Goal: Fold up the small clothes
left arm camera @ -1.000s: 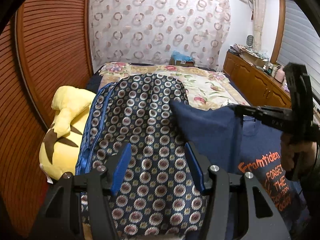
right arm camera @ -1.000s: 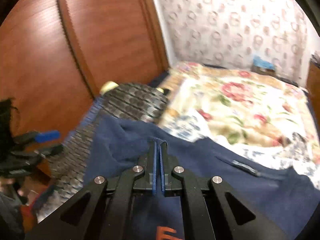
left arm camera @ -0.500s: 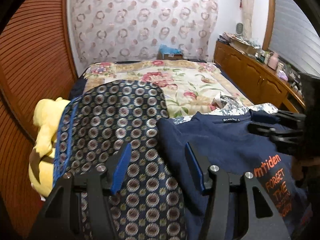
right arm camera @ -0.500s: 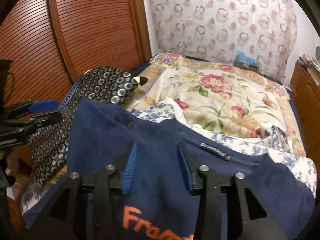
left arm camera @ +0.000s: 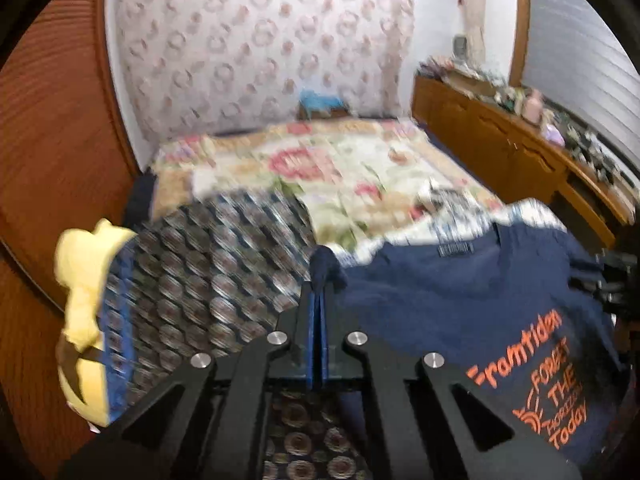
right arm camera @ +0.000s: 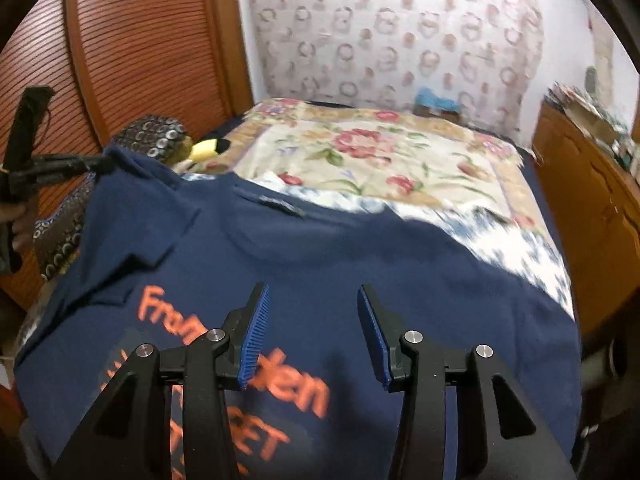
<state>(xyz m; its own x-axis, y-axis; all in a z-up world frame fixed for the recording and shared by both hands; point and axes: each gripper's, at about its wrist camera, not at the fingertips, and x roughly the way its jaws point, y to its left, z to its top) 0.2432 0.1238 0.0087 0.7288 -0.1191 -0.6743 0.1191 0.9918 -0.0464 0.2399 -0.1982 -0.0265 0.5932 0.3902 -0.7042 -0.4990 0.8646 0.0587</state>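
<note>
Two sets of tongs work over one navy T-shirt [right arm camera: 360,264] spread on the bed [right arm camera: 384,148]. Left tongs [left arm camera: 319,300] are pinched tight on a bunched corner of the shirt, the dark cloth poking up just past their tips; in the right wrist view the same tongs [right arm camera: 106,164] grip the shirt's far left corner and hold it raised above a pillow [left arm camera: 208,280] patterned with circles. Right tongs [right arm camera: 312,320] hang over the middle of the shirt with their blue pads [right arm camera: 254,340] standing moderately apart and nothing pinched between them; the orange lettering [right arm camera: 248,364] runs under and below them. Beyond the right tongs, the shirt's collar label lies toward the floral bedspread [left arm camera: 360,176], and a blue-and-white cloth [right arm camera: 516,248] peeks out past the shirt's right edge. To the left of the left tongs, a yellow plush toy [left arm camera: 86,276] sits against the pillow. This view is blurred.
</note>
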